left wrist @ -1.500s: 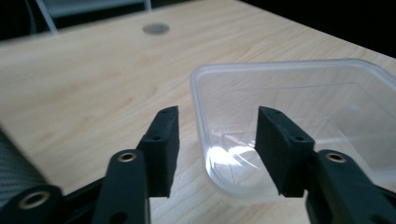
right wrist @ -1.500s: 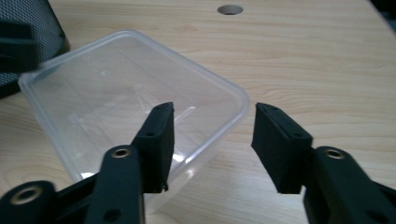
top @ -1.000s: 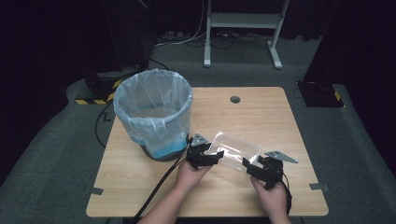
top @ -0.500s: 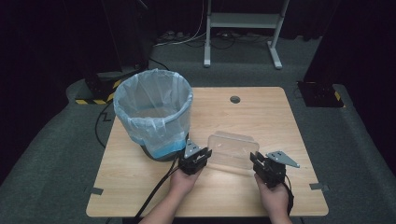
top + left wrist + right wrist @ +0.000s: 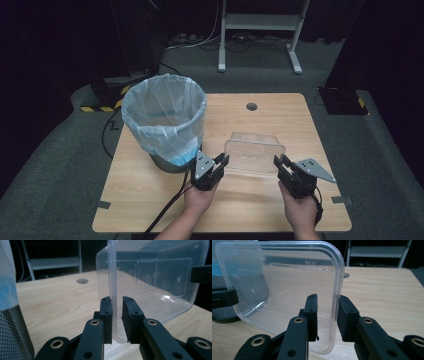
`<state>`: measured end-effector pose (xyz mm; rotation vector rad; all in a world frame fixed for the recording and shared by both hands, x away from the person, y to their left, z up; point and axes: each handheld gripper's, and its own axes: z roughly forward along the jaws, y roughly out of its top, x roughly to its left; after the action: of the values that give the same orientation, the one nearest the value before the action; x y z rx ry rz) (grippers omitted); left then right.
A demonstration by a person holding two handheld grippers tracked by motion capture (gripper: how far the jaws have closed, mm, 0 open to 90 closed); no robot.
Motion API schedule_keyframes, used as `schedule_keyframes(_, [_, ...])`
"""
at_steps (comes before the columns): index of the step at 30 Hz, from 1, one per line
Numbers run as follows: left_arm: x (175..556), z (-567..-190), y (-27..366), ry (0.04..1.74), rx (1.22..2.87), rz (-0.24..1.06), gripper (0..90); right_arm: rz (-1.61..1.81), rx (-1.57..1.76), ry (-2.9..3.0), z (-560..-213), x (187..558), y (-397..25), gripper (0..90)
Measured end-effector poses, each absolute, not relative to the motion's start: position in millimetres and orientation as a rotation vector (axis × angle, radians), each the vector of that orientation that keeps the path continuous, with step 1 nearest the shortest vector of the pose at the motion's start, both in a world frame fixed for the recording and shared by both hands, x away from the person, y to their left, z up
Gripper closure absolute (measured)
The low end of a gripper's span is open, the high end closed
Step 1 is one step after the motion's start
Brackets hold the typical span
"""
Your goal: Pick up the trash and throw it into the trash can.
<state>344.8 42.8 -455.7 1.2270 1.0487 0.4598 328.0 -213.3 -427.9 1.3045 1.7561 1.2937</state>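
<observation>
lined bin (image 5: pixel 164 120) beside left gripper (image 5: pixel 218 166) | both grippers, right gripper (image 5: pixel 281 166) too, spread astride clear container (image 5: pixel 254 150) rim

bin (image 5: pixel 164 122) left on table (image 5: pixel 300 130) | container (image 5: pixel 254 151) right of bin, between grippers

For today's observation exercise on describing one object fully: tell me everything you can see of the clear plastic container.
The clear plastic container is a shallow, see-through rectangular tub with rounded corners, a thickened rim and a raised code moulded into its base. It looks empty. It sits over the wooden table, right of the lined bin, with each short-end rim between the jaws of a hand-held gripper: the left hand-held gripper and the right hand-held gripper.
</observation>
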Motion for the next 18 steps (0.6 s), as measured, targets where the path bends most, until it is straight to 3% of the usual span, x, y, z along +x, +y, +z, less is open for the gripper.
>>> schedule_keyframes(18, [331.7, -378.3, 43.2, 0.959, 1.110, 0.582, 77.4, 1.408, 1.165, 1.642, -366.0, 321.1, -211.0, 71.1])
